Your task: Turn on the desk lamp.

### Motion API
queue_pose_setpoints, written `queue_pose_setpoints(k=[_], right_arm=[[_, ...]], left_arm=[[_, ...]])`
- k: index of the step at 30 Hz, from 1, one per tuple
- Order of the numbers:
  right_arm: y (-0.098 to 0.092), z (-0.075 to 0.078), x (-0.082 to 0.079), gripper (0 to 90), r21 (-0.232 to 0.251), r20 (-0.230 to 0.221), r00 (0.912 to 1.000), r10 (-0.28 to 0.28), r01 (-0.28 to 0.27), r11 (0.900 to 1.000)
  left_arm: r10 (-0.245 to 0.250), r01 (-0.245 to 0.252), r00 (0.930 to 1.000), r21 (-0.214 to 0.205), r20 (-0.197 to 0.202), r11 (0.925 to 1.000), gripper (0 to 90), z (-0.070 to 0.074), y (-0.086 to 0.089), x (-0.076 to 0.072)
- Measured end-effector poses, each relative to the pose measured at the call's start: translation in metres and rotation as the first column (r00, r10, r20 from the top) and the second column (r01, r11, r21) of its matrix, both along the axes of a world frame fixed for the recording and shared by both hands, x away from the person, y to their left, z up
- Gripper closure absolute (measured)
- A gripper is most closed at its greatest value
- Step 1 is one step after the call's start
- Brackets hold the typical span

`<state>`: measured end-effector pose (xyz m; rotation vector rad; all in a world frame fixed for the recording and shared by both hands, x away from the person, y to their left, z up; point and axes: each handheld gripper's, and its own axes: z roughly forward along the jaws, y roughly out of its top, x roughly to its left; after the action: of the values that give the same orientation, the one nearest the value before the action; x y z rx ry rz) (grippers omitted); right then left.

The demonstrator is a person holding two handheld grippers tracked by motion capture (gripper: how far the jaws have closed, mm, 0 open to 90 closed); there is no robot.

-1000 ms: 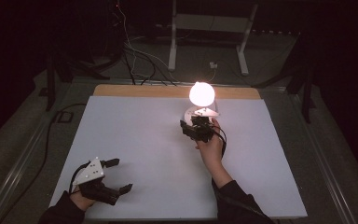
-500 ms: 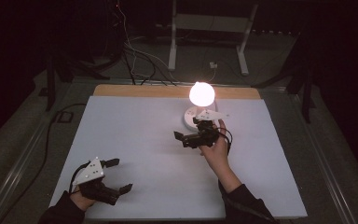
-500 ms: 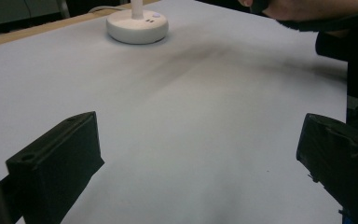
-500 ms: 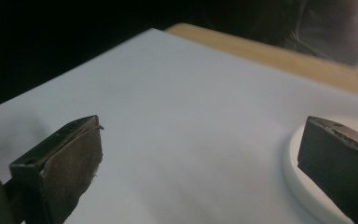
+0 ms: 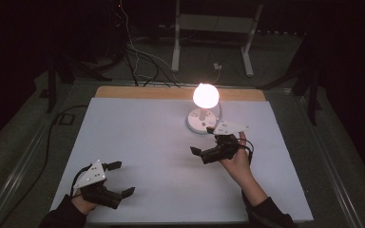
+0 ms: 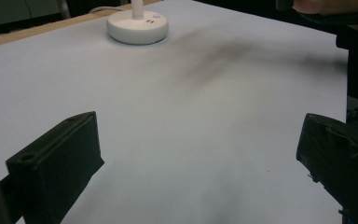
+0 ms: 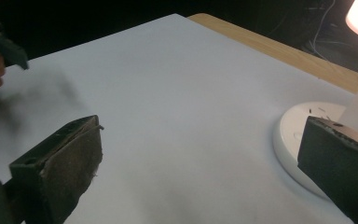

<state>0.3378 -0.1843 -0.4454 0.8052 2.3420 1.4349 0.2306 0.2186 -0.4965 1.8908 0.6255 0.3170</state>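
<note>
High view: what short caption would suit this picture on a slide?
A lit desk lamp glows at the far side of a white table; the open right gripper hangs beside its base, the open left gripper near the front edge.

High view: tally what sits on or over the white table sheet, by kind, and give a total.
Lit white desk lamp: 1
Hand-held tools: 2, the left tool and the right tool, both with jaws apart and nothing between them
Total: 3
</note>
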Motion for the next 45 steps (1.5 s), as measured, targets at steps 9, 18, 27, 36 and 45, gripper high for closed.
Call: queue_pose_setpoints(k=[9,18,27,36,45], right_arm=[[-0.033,-0.001,-0.019,0.0,0.007,0.004,0.9999,-0.013,0.013,0.9999],[-0.063,-0.009,-0.038,0.0,-0.003,-0.030,0.9987,-0.042,0.042,0.9991],[-0.084,-0.025,-0.057,0.0,-0.016,-0.075,0.9966,-0.034,0.033,0.9993],[-0.102,-0.048,-0.070,0.0,-0.026,-0.110,0.9940,0.001,-0.004,0.9996],[-0.120,-0.060,-0.081,0.0,-0.101,-0.124,0.9911,-0.050,0.037,0.9941]], left_arm=[[-0.002,0.002,1.0000,0.002,-0.001,1.0000,0.4,0.000,0.000,0.000],[0.002,-0.002,1.0000,0.002,-0.002,1.0000,0.4,0.000,0.000,0.000],[0.001,-0.001,1.0000,0.002,-0.003,1.0000,0.4,0.000,0.000,0.000],[0.001,0.000,1.0000,0.008,-0.002,1.0000,0.4,-0.001,0.000,0.001],[0.000,0.000,1.0000,0.007,-0.002,1.0000,0.4,-0.001,-0.001,0.000]])
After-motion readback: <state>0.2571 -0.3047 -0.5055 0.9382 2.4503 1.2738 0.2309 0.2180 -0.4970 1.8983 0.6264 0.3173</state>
